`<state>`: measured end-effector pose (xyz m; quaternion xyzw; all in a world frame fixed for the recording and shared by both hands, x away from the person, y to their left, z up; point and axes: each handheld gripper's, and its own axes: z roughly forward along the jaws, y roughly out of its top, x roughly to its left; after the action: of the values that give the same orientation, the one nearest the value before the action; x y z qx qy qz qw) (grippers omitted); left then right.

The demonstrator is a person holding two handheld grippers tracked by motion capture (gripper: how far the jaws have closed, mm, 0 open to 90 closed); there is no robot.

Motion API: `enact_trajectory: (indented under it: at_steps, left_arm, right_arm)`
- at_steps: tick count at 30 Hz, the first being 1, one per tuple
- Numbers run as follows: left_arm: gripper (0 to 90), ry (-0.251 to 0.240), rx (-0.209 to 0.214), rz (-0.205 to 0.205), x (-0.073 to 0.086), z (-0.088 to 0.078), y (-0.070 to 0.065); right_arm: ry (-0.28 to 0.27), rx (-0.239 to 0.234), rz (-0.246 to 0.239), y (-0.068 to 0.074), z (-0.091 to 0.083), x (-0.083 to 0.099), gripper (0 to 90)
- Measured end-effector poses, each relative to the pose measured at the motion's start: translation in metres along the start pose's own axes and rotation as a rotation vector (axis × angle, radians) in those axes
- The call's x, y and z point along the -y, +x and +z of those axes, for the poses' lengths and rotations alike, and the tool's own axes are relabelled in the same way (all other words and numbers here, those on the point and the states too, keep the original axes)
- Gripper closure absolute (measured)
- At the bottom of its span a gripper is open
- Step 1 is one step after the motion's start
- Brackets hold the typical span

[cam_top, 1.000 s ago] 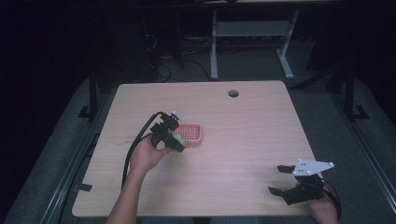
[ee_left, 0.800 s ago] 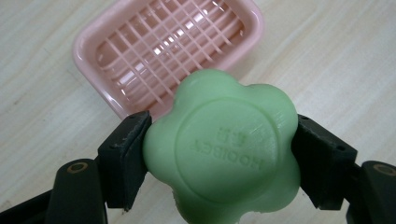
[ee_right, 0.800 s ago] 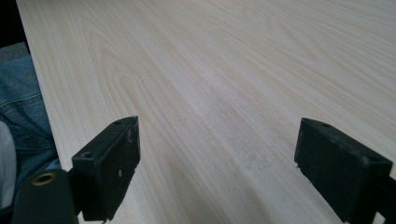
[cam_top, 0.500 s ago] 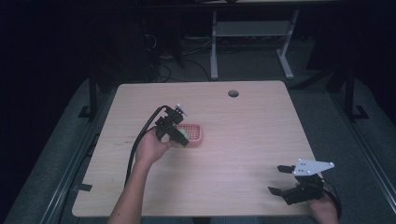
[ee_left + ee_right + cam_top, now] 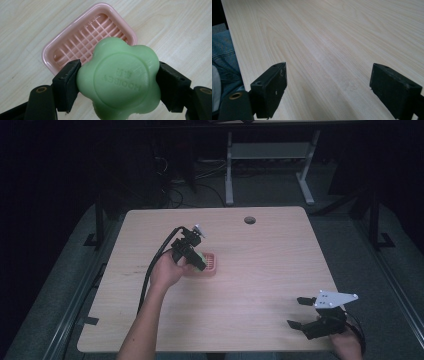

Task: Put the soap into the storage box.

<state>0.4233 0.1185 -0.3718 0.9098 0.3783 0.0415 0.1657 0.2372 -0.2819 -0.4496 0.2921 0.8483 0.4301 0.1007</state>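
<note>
A green flower-shaped soap (image 5: 118,81) is clamped between the jaws of my left gripper (image 5: 117,85), held just above a pink soap dish (image 5: 82,35) with a ribbed grid floor. From the high view the left gripper (image 5: 196,260) hovers over the near-left part of the dish (image 5: 211,265), near the table's middle left, and a sliver of the green soap (image 5: 199,255) shows there. My right gripper (image 5: 300,312) rests at the table's front right corner, jaws wide apart with nothing between them; its view looks along bare wood (image 5: 329,50).
The light wood table (image 5: 260,265) has a round cable hole (image 5: 249,220) at its far edge. A black cable (image 5: 150,275) trails from the left gripper along the forearm. Blue denim (image 5: 223,60) shows past the table's near edge.
My left gripper has carried the green soap forward and right, from beside the pink dish to above it. The right gripper has stayed put.
</note>
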Motion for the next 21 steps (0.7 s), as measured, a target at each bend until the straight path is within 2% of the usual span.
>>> enact_trajectory:
  at_steps: [5,11,21]
  left_arm:
    - [26.7,-0.003,0.011,-0.014,-0.005,0.007,0.001]
    - [26.7,0.022,0.008,-0.015,-0.01,0.017,0.005]
    - [26.7,0.028,0.009,-0.071,-0.015,0.031,0.014]
  right_arm:
    - [-0.002,0.002,-0.001,0.0,0.0,0.0,13.8]
    - [-0.006,0.002,-0.003,0.0,0.0,0.0,13.8]
    - [-0.005,0.0,-0.002,0.0,0.0,0.0,13.8]
